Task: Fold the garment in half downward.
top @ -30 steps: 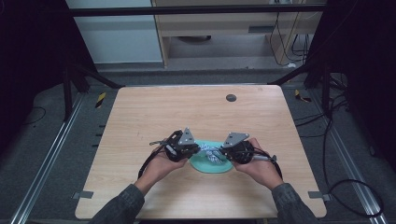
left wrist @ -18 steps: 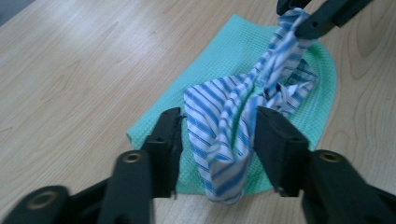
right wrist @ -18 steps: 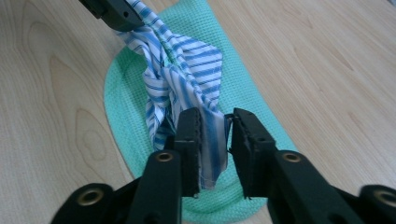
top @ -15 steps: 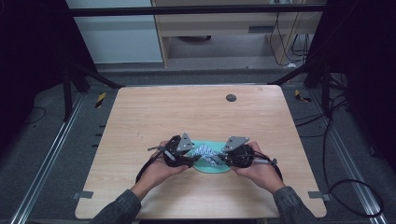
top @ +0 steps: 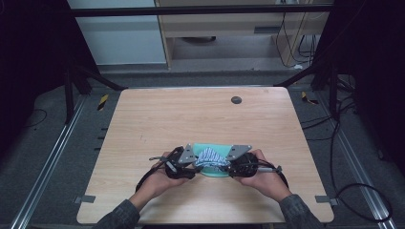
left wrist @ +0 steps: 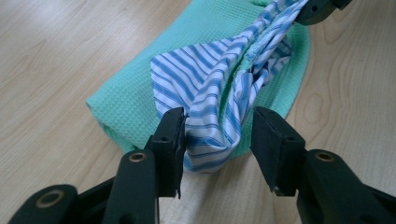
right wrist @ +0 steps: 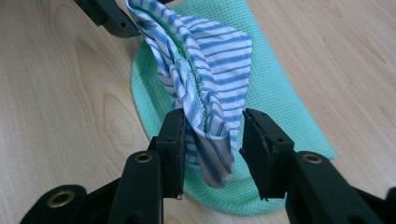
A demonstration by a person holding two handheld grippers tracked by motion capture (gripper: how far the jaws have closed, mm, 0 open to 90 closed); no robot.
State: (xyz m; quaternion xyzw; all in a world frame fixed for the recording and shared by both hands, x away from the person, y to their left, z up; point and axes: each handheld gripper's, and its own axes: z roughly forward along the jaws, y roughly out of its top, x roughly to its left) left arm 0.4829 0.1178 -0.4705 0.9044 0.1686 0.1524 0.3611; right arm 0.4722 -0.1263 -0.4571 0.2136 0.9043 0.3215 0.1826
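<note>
The striped cloth [top: 210,156] lies on the mat [top: 214,171], between left gripper [top: 192,167] and right gripper [top: 228,168].

— How many cloths lie at the lower middle of the high view?
— Two: one mint-green waffle-weave cloth [top: 211,149] and one blue-and-white striped fabric piece [top: 210,157].
— And tools?
— Two black two-jaw grippers, left gripper [top: 190,168] and right gripper [top: 230,168].
</note>
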